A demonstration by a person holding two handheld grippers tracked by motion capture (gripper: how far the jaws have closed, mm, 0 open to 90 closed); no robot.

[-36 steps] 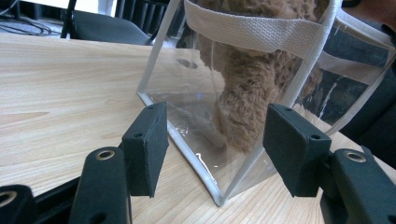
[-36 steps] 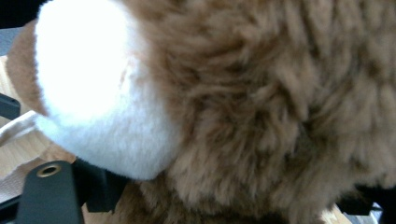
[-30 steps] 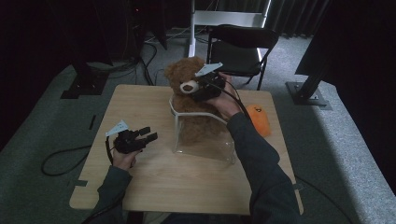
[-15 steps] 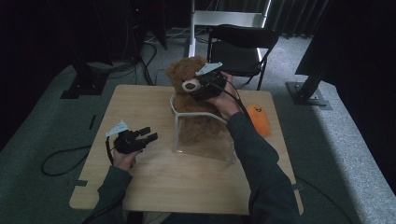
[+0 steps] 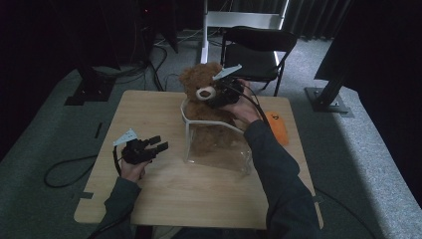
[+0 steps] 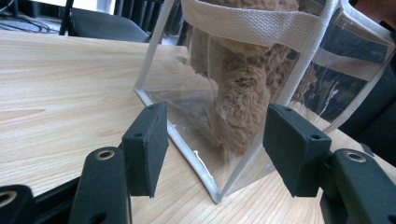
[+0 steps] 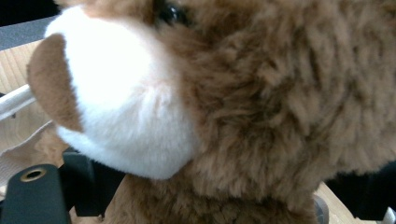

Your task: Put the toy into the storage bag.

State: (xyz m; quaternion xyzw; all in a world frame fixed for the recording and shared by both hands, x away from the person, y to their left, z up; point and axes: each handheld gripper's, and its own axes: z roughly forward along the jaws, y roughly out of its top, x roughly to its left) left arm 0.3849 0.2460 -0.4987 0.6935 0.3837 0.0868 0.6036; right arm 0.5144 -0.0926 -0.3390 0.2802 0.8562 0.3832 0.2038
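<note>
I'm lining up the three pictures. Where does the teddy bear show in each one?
High view: the teddy bear is at the table's far middle, standing in the clear bag.
Left gripper view: its brown body shows through the bag's wall, upper middle.
Right gripper view: its white muzzle is close up, left of centre.
Shared landmark: the bag's white strap.

Brown teddy bear (image 5: 201, 87) with a white muzzle and darker brown nose; clear bag (image 5: 216, 144) with off-white trim; pale wood-grain table (image 5: 149, 109); orange object (image 5: 276, 127); black chair (image 5: 256, 47)
</note>
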